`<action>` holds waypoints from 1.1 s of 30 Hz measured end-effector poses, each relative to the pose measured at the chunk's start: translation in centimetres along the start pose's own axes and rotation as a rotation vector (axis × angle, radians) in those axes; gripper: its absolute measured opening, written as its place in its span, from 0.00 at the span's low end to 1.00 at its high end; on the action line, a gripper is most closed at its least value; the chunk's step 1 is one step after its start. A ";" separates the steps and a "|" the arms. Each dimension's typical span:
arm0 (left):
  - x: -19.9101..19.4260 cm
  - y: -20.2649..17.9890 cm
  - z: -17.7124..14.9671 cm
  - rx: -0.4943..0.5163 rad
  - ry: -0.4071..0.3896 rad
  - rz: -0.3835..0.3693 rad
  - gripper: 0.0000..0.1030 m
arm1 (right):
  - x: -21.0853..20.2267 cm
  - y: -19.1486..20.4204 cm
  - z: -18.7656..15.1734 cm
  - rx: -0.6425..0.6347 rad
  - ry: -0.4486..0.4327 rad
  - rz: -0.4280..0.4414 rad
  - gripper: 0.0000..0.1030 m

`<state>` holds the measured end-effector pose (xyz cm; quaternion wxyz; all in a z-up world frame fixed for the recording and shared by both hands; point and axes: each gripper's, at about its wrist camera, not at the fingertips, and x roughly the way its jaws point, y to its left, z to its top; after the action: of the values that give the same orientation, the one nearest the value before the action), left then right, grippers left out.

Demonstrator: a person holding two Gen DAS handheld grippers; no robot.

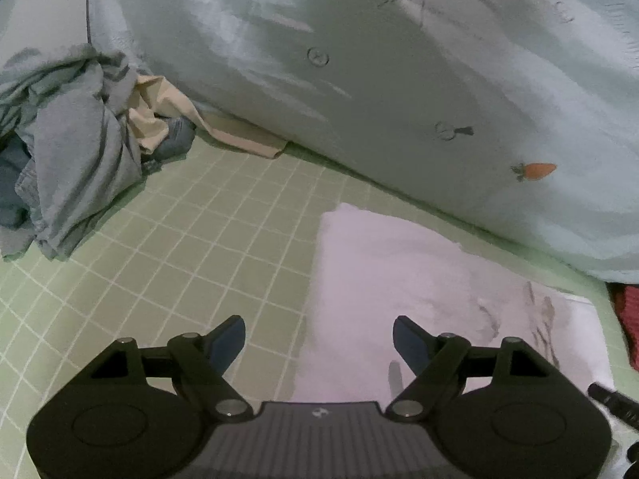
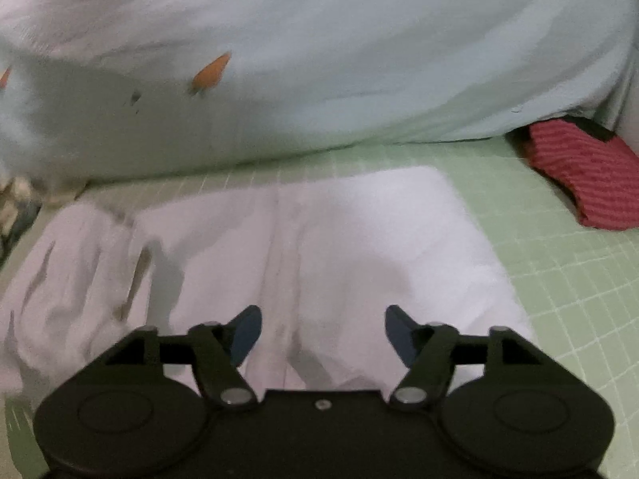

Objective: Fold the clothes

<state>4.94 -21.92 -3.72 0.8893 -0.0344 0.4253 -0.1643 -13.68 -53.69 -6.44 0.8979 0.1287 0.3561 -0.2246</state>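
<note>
A white garment [image 1: 419, 299] lies flat and partly folded on the green checked sheet [image 1: 191, 247]. In the right wrist view the white garment [image 2: 319, 239] fills the middle, with a crumpled part at its left. My left gripper [image 1: 319, 339] is open and empty, hovering over the garment's left edge. My right gripper [image 2: 323, 327] is open and empty, just above the garment's near part. A tip of the other gripper shows at the left wrist view's lower right edge.
A heap of grey, blue and beige clothes [image 1: 72, 139] lies at the left. A pale blue quilt with carrot prints [image 1: 379, 80] runs along the far side [image 2: 319, 72]. A red striped cloth [image 2: 587, 175] lies at the right by the quilt.
</note>
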 end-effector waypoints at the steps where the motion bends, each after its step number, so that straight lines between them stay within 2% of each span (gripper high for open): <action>1: 0.5 0.0 0.1 0.000 0.013 0.003 0.80 | 0.4 -0.1 0.3 0.011 0.002 -0.014 0.69; 3: 1.4 -0.2 0.3 -0.002 0.037 0.008 0.80 | 1.1 -0.3 0.9 0.034 0.008 -0.046 0.69; 6: 2.4 -0.2 0.2 0.005 0.068 0.011 0.80 | 2.3 -0.8 0.9 0.066 0.045 -0.139 0.68; 9: 3.3 -0.1 -0.3 0.007 0.098 0.020 0.81 | 4.0 -0.5 -0.3 0.036 0.130 -0.210 0.67; 11: 3.9 0.2 -0.6 -0.007 0.119 0.016 0.85 | 4.3 0.4 -1.7 -0.001 0.157 -0.203 0.67; 19: 5.7 0.9 -0.5 -0.017 0.165 -0.049 0.91 | 3.3 3.5 -2.7 -0.093 0.173 -0.151 0.73; 22: 6.6 1.1 -0.4 -0.024 0.184 -0.087 0.92 | 3.1 3.6 -2.5 -0.080 0.183 -0.150 0.80; 25: 7.6 1.7 -0.3 -0.068 0.215 -0.129 0.92 | 3.1 3.5 -2.2 -0.035 0.201 -0.138 0.81; 30: 8.6 2.5 -0.3 -0.125 0.250 -0.204 0.92 | 2.7 4.2 -2.2 -0.051 0.198 -0.156 0.81; 32: 8.9 2.8 -0.4 -0.141 0.261 -0.235 0.89 | 2.5 4.2 -2.1 -0.043 0.194 -0.163 0.81; 33: 9.0 2.9 -0.4 -0.150 0.266 -0.251 0.83 | 2.4 4.2 -2.0 -0.035 0.191 -0.167 0.81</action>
<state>10.68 -22.07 -11.29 0.7929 -0.1311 0.5424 -0.2449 -11.22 -50.04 -9.18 0.8402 0.1036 0.4535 -0.2789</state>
